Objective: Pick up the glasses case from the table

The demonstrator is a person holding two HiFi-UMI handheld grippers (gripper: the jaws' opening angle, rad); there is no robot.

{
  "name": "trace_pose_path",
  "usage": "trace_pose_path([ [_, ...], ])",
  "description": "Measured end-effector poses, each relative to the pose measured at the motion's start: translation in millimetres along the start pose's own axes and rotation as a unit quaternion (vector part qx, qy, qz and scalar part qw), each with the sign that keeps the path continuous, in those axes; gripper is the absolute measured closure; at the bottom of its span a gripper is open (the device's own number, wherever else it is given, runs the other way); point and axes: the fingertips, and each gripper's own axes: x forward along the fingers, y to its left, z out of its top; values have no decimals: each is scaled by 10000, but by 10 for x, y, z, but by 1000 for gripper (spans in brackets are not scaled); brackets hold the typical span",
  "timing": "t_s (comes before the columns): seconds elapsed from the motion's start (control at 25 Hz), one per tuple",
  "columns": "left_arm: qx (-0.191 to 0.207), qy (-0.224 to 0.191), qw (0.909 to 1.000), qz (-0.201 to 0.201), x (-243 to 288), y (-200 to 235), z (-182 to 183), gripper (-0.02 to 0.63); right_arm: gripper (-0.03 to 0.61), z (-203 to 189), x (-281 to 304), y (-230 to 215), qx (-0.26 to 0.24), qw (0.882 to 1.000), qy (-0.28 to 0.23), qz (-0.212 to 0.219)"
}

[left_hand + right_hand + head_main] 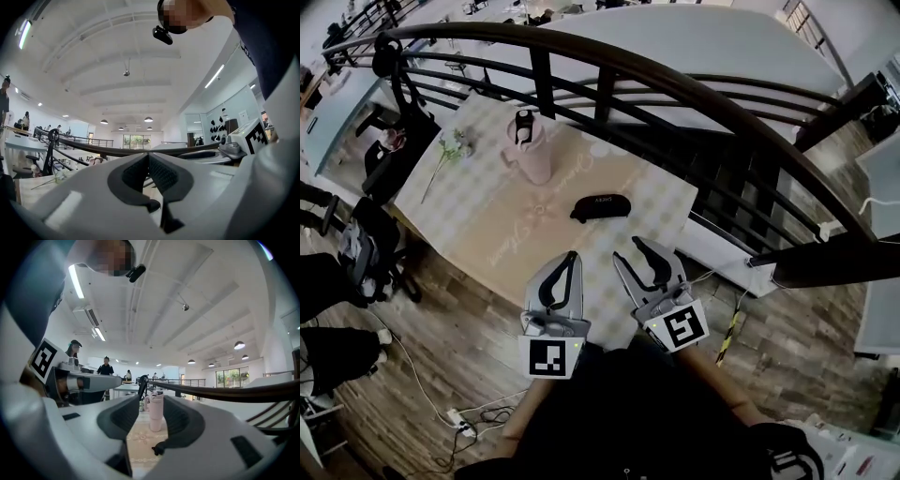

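Observation:
The black glasses case (600, 207) lies on the checkered tablecloth of the table (487, 225), right of its middle. Both grippers hover level at the table's near edge, short of the case. My left gripper (571, 256) is below and left of it, its fingertips meeting with nothing held; in the left gripper view (148, 157) the pads touch. My right gripper (629, 248) sits just below and right of the case, with a gap between its jaws and nothing in them. The right gripper view (151, 401) shows only the pink tumbler (155, 413) through that gap; the case is not seen there.
A pink tumbler (530, 147) stands beyond and left of the case, with a flower sprig (448, 150) further left. A dark curved railing (675, 84) runs behind and right of the table. An office chair (370, 248) and floor cables (455, 422) lie left.

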Motion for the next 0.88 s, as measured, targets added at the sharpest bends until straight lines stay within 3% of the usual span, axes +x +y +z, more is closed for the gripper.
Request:
trace_pose_path([
  [0.2, -88, 101, 9995, -276, 200, 128, -135, 601, 451, -181, 128, -120, 57, 9992, 256, -293],
  [0.44, -163, 296, 9985, -433, 340, 195, -292, 601, 447, -382, 270, -168, 2, 9980, 558, -288],
  [0.88, -356, 548, 9977, -160, 523, 379, -577, 601, 430, -843, 635, -218, -340, 9926, 1126, 312],
])
